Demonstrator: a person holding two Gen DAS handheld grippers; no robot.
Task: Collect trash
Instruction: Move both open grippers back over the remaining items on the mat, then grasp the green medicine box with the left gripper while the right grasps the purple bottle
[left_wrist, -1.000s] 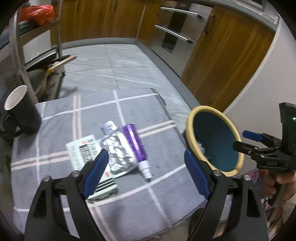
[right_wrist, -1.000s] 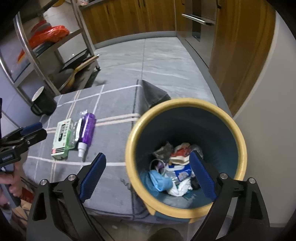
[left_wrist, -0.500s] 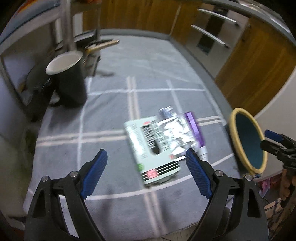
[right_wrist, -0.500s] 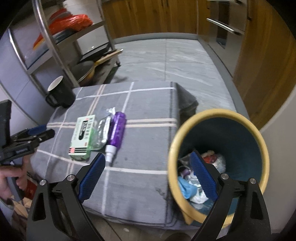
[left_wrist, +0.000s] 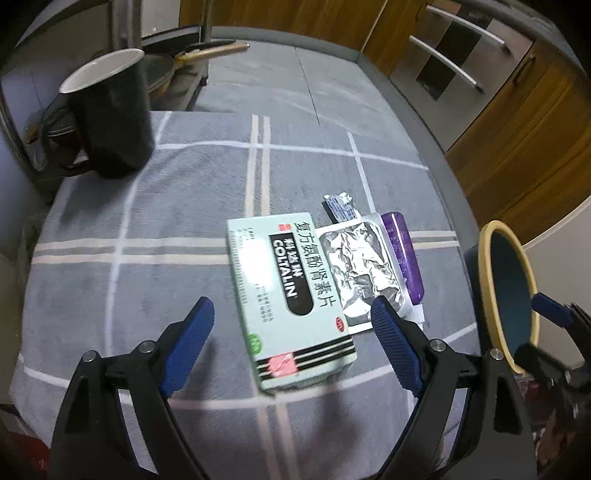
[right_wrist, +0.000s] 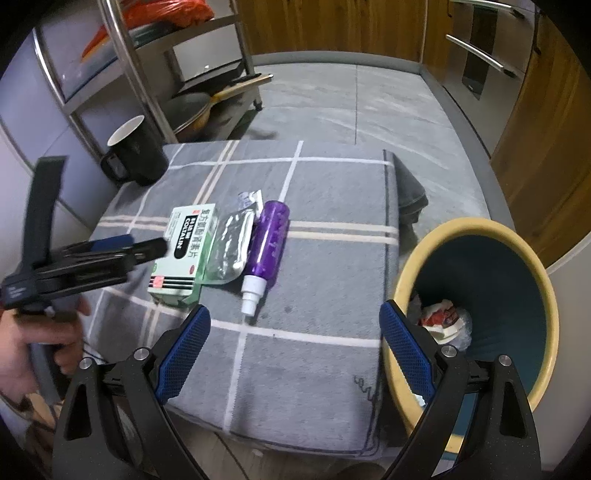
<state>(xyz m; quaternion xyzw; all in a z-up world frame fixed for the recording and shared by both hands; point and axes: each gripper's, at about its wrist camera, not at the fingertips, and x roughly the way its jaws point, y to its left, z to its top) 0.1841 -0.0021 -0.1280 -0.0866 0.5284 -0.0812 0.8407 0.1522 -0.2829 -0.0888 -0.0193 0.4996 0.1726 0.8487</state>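
Beside the yellow-rimmed bin (right_wrist: 476, 314), three trash items are not yet collected.
Some trash is already seen inside the bin; a medicine box (left_wrist: 291, 306), foil wrapper (left_wrist: 360, 273) and purple bottle (left_wrist: 404, 258) are left on the surface (left_wrist: 147, 229). The left gripper (left_wrist: 291, 332) is held apart above the box, the right gripper (right_wrist: 295, 343) apart and empty.

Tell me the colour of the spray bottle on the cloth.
Purple spray bottle with a white nozzle; clearest in the right wrist view.

Open cloth on bench (right_wrist: 303, 354) near front edge; black mug (left_wrist: 110, 114) blocks far left corner, bin (right_wrist: 476, 317) crowds right edge, medicine box (left_wrist: 291, 295) lies mid-cloth
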